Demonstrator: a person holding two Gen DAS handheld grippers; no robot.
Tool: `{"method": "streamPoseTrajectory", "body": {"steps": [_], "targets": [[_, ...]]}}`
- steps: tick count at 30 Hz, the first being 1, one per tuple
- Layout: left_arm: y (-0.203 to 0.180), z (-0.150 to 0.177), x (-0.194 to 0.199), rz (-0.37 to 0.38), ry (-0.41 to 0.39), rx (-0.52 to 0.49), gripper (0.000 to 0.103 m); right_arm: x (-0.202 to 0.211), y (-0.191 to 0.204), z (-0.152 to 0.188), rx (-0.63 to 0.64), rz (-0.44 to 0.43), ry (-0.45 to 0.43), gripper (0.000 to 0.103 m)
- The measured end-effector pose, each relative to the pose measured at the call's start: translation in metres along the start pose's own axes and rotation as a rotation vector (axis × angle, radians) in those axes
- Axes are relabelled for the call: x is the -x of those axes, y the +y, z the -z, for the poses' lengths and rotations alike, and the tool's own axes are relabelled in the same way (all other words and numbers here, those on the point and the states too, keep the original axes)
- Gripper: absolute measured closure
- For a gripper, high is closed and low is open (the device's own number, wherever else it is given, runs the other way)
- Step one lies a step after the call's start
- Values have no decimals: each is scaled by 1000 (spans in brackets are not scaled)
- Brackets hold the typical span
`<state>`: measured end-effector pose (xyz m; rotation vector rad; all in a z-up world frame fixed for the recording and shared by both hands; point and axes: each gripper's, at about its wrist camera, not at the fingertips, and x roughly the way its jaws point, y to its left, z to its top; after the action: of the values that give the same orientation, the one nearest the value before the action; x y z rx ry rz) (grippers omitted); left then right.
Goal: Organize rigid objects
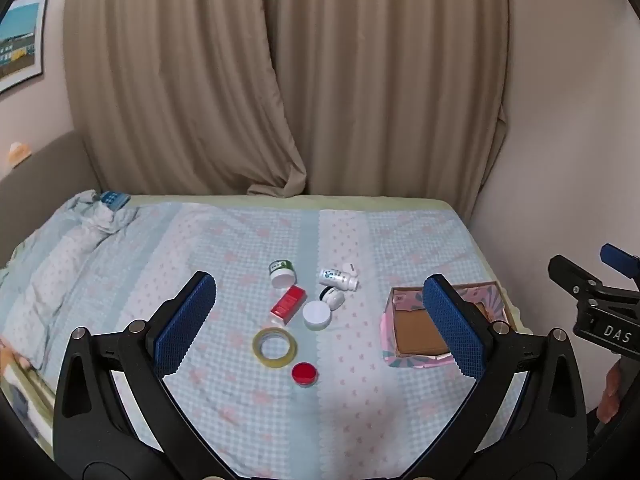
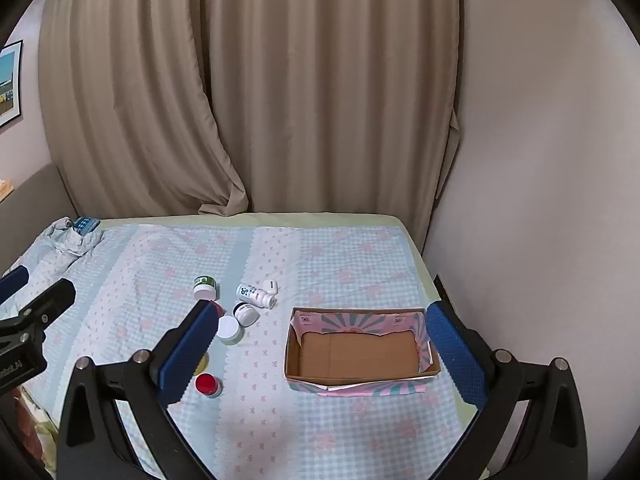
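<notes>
Small objects lie grouped on the bed: a tape roll [image 1: 275, 347], a red-lidded jar [image 1: 305, 373] [image 2: 208, 385], a red box [image 1: 289, 304], a white-lidded jar [image 1: 317, 314] [image 2: 229, 329], a green-labelled jar [image 1: 282, 273] [image 2: 205, 287], a white bottle on its side [image 1: 338, 279] [image 2: 256, 295] and a small white jar [image 1: 333, 297] [image 2: 245, 313]. An empty cardboard box [image 1: 416, 330] [image 2: 358, 350] sits to their right. My left gripper [image 1: 320, 320] is open above the group. My right gripper [image 2: 320, 354] is open, framing the box.
The bed has a blue checked sheet [image 2: 340, 264] with a crumpled quilt [image 1: 80, 240] at the left. Curtains [image 1: 280, 80] hang behind, a wall [image 2: 540, 160] stands at the right. The bed's right edge lies just past the box.
</notes>
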<state>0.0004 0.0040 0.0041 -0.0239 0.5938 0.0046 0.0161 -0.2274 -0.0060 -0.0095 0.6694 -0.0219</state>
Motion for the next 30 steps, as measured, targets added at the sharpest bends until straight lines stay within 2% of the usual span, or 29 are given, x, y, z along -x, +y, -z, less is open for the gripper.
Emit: {"method": "streamPoseTrajectory", "body": {"steps": [30], "targets": [[-9,4,4,7,-2,-17,0,3,6,5,-3,0,-20,0]]}}
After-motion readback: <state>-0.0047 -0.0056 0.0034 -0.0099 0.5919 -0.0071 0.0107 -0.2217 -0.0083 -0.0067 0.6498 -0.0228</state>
